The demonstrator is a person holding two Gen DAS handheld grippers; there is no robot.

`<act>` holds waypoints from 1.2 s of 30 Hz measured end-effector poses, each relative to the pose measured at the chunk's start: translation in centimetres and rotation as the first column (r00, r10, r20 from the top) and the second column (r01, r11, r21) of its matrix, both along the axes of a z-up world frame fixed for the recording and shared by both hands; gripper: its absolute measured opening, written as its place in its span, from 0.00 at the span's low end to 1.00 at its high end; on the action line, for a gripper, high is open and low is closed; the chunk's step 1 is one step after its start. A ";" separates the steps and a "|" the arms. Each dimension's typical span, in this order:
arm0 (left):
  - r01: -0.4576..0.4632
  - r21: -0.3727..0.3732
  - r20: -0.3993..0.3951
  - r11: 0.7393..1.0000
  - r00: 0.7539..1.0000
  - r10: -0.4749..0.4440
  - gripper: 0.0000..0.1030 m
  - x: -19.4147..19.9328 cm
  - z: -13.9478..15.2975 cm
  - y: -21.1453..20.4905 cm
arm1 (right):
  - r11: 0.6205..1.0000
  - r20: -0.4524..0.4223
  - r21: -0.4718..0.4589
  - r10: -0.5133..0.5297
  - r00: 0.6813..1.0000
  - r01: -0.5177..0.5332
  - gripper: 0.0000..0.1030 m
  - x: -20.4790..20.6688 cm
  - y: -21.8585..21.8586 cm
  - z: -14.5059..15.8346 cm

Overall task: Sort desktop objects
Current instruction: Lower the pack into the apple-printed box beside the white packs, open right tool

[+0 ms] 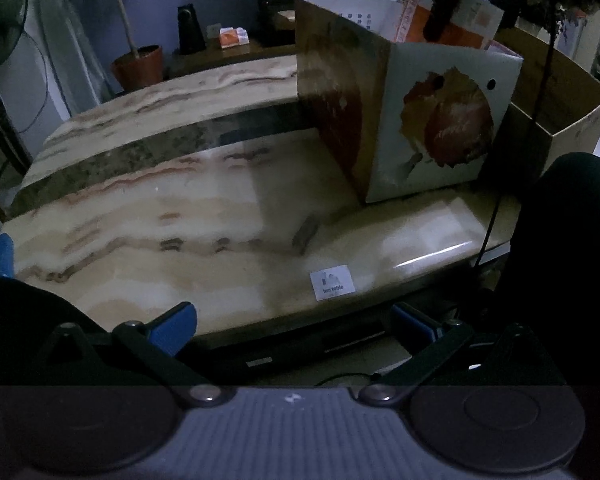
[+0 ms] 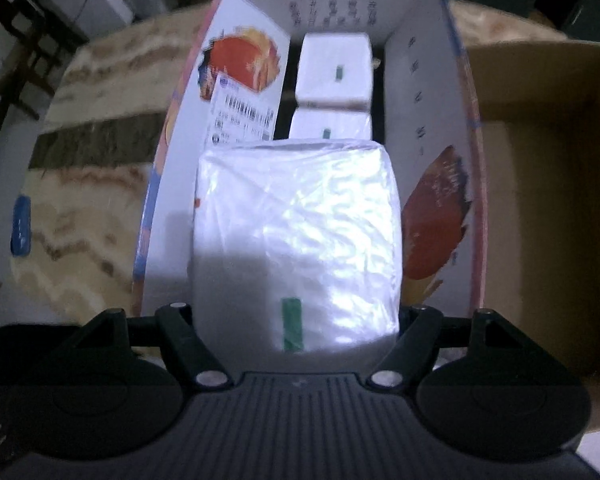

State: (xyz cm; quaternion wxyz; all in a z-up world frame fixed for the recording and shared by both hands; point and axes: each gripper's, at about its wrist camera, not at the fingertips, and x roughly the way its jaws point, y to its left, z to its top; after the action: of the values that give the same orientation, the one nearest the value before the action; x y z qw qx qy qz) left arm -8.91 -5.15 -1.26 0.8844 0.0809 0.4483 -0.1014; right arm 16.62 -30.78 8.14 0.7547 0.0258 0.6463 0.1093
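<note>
At far left, a potted plant (image 1: 138, 65) stands beyond the marble table (image 1: 188, 216). The left gripper (image 1: 296, 322) hangs over the table's near edge, its blue-padded fingers (image 1: 172, 326) spread apart and empty. Toward the right stands the printed carton (image 1: 440, 120), open at the top. The right gripper (image 2: 296, 312), above the carton (image 2: 428, 80), clamps a plastic-wrapped tissue pack (image 2: 296, 236); two more packs (image 2: 334, 68) lie inside. Rightmost sits a brown cardboard box (image 2: 540, 160).
</note>
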 end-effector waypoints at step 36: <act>-0.023 -0.034 -0.071 0.999 0.997 0.021 0.99 1.5 -1.4 0.8 | 0.988 -0.111 -0.153 -0.025 0.994 0.007 0.75 2.0 2.7 -6.9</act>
State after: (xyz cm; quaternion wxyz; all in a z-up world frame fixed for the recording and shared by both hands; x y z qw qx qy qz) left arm -7.45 -4.31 -2.63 0.8703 0.0569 0.4784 -0.1022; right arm 18.61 -28.10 1.25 0.7178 -0.0208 0.6940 0.0517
